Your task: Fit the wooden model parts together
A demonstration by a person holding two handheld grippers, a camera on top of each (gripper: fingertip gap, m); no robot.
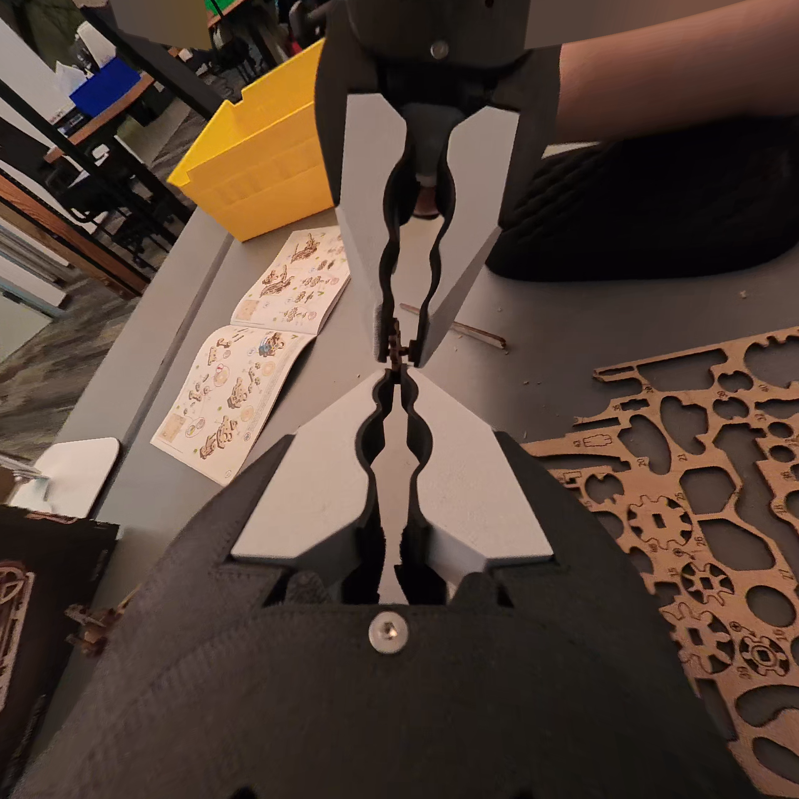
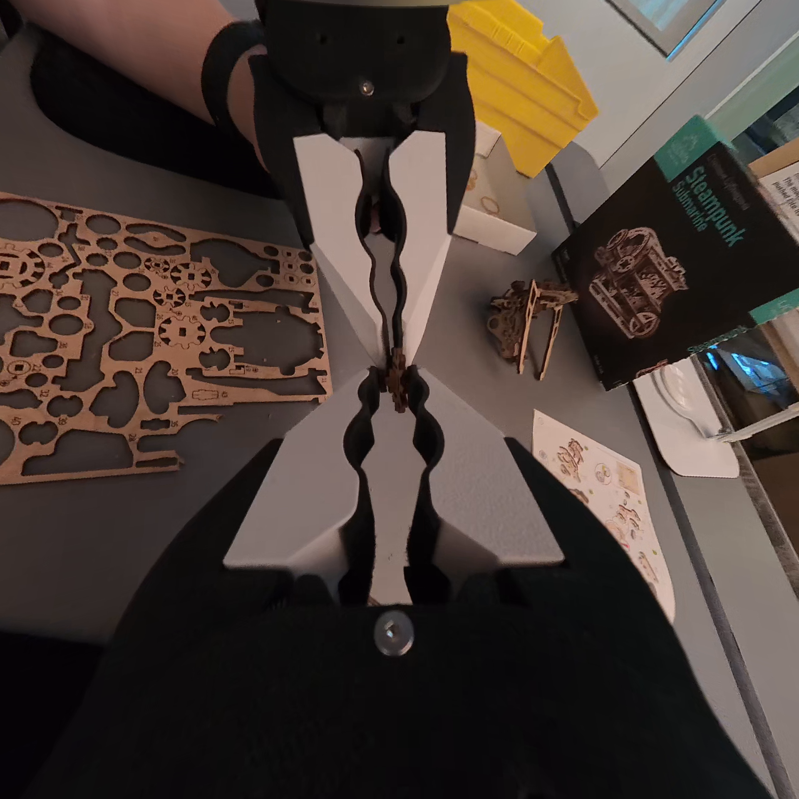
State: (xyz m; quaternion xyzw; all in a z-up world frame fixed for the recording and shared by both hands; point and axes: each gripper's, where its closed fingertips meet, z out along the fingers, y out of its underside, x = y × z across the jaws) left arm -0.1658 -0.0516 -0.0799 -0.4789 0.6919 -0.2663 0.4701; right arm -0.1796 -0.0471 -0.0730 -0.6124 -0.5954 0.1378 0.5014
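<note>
At the centre of both views, a small dark wooden gear piece (image 2: pixel 397 385) was pinched between two opposed sets of tongs, held above the grey table (image 1: pixel 605 328). The right gripper (image 2: pixel 392 375) had its jaws narrowed to the piece's thickness, clamping it at the tips. The left gripper (image 1: pixel 393 375) was likewise drawn almost shut on the piece's other end; whether it held a separate thin part or the same one could not be told.

The step in hand looked like the press-fit itself: two small parts mated tip to tip. The next move probably called for a straight, squared push along the shared axis, without twisting, since such thin wood might snap.

Open room lay directly below. The punched-out wooden sheet (image 2: pixel 142 328) filled the left of the right wrist view, the instruction booklet (image 1: pixel 255 350) sat left of centre in the left wrist view, with the yellow bin (image 1: pixel 255 160) toward the upper left. A part-built wooden model (image 2: pixel 529 322) and the kit box (image 2: pixel 674 268) stood at the right of the right wrist view.
</note>
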